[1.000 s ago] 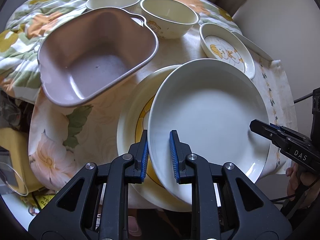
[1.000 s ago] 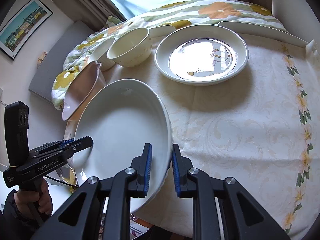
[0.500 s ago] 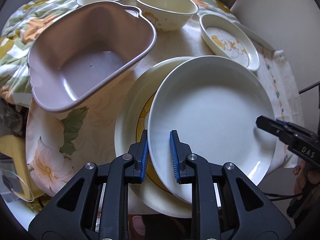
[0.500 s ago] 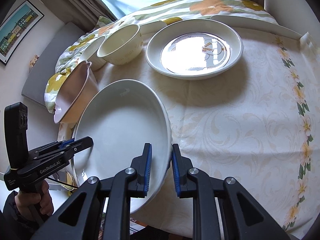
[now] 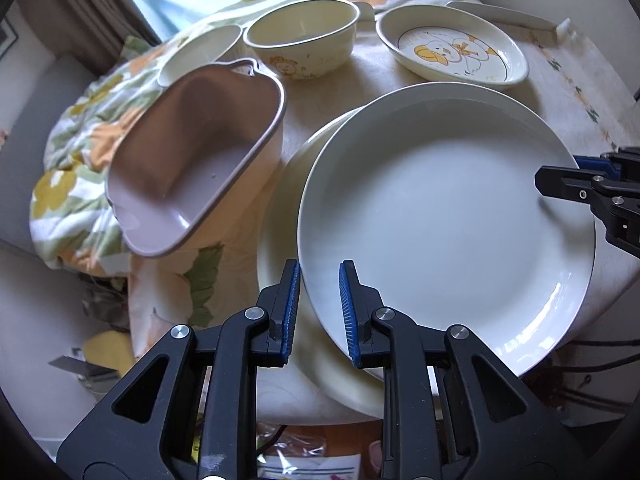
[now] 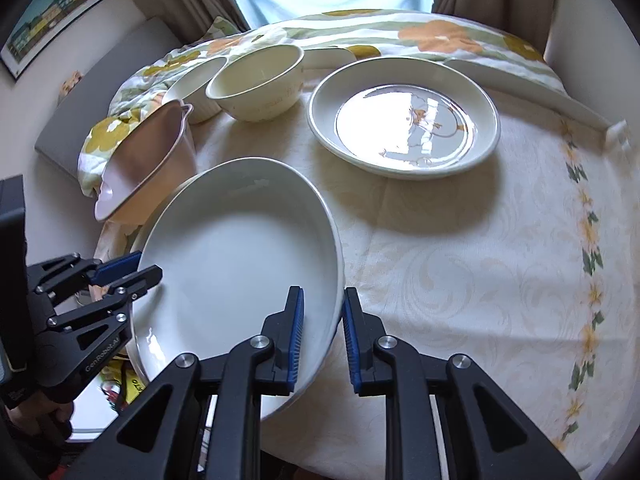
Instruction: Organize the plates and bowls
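Observation:
A large white plate (image 5: 444, 216) is held by both grippers above a cream plate (image 5: 280, 248) at the table's near edge. My left gripper (image 5: 319, 308) is shut on the white plate's near rim. My right gripper (image 6: 322, 334) is shut on the opposite rim (image 6: 334, 280); it shows at the right edge of the left wrist view (image 5: 576, 184). The white plate (image 6: 240, 264) tilts slightly. A duck-print plate (image 5: 452, 50) lies at the back right. A pink square bowl (image 5: 196, 160) leans tilted at the left.
A cream bowl (image 5: 304, 36) and a small white bowl (image 5: 200, 52) stand at the back. A flat white plate (image 6: 532, 84) lies at the far right by the wall. A bunched floral cloth (image 5: 80, 152) covers the table's left side. The pale tablecloth (image 6: 480, 260) spreads right.
Both grippers have lifted and levelled the white plate, drawing back a little from the table. The white plate now covers more of the cream plate below. The grips are unchanged.

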Demonstrator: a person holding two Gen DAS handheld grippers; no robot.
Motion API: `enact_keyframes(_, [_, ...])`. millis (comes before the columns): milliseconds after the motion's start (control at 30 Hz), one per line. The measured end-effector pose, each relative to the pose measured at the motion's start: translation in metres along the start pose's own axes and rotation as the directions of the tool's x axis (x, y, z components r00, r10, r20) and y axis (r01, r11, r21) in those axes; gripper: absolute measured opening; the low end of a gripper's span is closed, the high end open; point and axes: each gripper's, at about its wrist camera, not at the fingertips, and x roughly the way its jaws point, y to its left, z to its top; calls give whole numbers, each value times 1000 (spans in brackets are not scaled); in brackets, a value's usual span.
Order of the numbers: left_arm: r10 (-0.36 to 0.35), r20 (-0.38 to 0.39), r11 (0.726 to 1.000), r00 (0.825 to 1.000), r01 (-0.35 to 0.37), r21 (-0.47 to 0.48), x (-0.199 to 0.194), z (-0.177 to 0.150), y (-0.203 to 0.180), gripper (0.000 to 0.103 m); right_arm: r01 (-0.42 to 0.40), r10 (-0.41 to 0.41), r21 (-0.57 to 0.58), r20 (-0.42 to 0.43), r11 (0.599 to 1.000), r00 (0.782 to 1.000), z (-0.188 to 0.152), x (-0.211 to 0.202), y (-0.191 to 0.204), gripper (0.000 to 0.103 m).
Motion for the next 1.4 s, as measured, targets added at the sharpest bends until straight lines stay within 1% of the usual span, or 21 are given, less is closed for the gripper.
enact_keyframes(167, [26, 7, 1000, 1000, -27, 5, -3, -1, 3, 18, 49, -49, -67, 1, 997, 999, 2, 3, 9, 18])
enact_keyframes(300, [59, 10, 998, 998, -59, 0, -5, -2, 7, 18, 65, -64, -126, 15, 990, 998, 6, 1, 20, 18])
enact_keyframes(367, [38, 10, 999, 999, -38, -17, -5, -3, 11, 18, 77, -76, -143, 13, 987, 997, 6, 4, 24, 18])
enact_keyframes(433, [33, 8, 999, 999, -33, -19, -6, -3, 13, 18, 82, -81, -139, 16, 987, 997, 7, 5, 23, 18])
enact_keyframes(633, [26, 4, 999, 1000, -26, -23, -6, -2, 14, 18, 58, -58, -107, 6, 993, 998, 9, 5, 20, 18])
enact_keyframes(700, [13, 11, 999, 1000, -13, -31, -13, 0, 16, 18, 37, -36, -81, 8, 996, 999, 10, 1, 18, 18])
enact_keyframes(767, [8, 46, 999, 999, -7, -39, -25, 5, 21, 18, -1, 2, -48, 36, 999, 999, 11, -9, 14, 18])
enact_keyframes(833, [0, 113, 999, 994, 5, -48, -48, 13, 25, 18, -15, 17, -31, 85, 999, 996, 15, -27, 11, 18])
enact_keyframes(900, [-14, 195, 998, 981, 25, -53, -73, 23, 30, 18, -16, 19, -19, 126, 1000, 992, 19, -46, 7, 18])
enact_keyframes(933, [-15, 230, 998, 973, 28, -53, -84, 29, 32, 18, -17, 19, -10, 155, 1000, 988, 22, -57, 4, 20])
enact_keyframes(967, [-14, 261, 998, 965, 29, -54, -94, 35, 33, 19, -21, 21, -2, 180, 1000, 983, 24, -67, 1, 36])
enact_keyframes(1000, [-13, 285, 998, 959, 30, -54, -101, 42, 34, 28, -30, 27, 9, 200, 1000, 979, 27, -77, -3, 53])
enact_keyframes(1033, [-16, 299, 998, 954, 33, -53, -106, 50, 34, 61, -42, 35, 25, 219, 999, 975, 30, -85, -8, 93])
enact_keyframes(1067, [-20, 314, 998, 949, 39, -54, -109, 57, 35, 84, -55, 42, 43, 246, 998, 968, 31, -94, -14, 103])
enact_keyframes(1100, [-20, 346, 997, 938, 44, -61, -114, 62, 35, 102, -67, 49, 58, 272, 996, 961, 33, -102, -20, 103])
enact_keyframes(1133, [-29, 390, 996, 920, 59, -64, -120, 67, 36, 102, -67, 43, 75, 291, 995, 956, 35, -109, -25, 103])
enact_keyframes(1167, [-59, 407, 994, 912, 90, -57, -122, 72, 35, 103, -56, 27, 89, 303, 994, 953, 38, -115, -30, 103])
enact_keyframes(1233, [-120, 381, 987, 917, 150, -50, -118, 86, 31, 102, -18, -11, 97, 290, 995, 957, 45, -124, -39, 103])
enact_keyframes(1300, [-171, 353, 976, 920, 207, -65, -111, 98, 26, 102, 18, -41, 86, 272, 996, 961, 52, -127, -50, 103])
enact_keyframes(1400, [-214, 321, 959, 923, 261, -112, -102, 113, 15, 102, 54, -72, 74, 257, 996, 964, 62, -128, -73, 103])
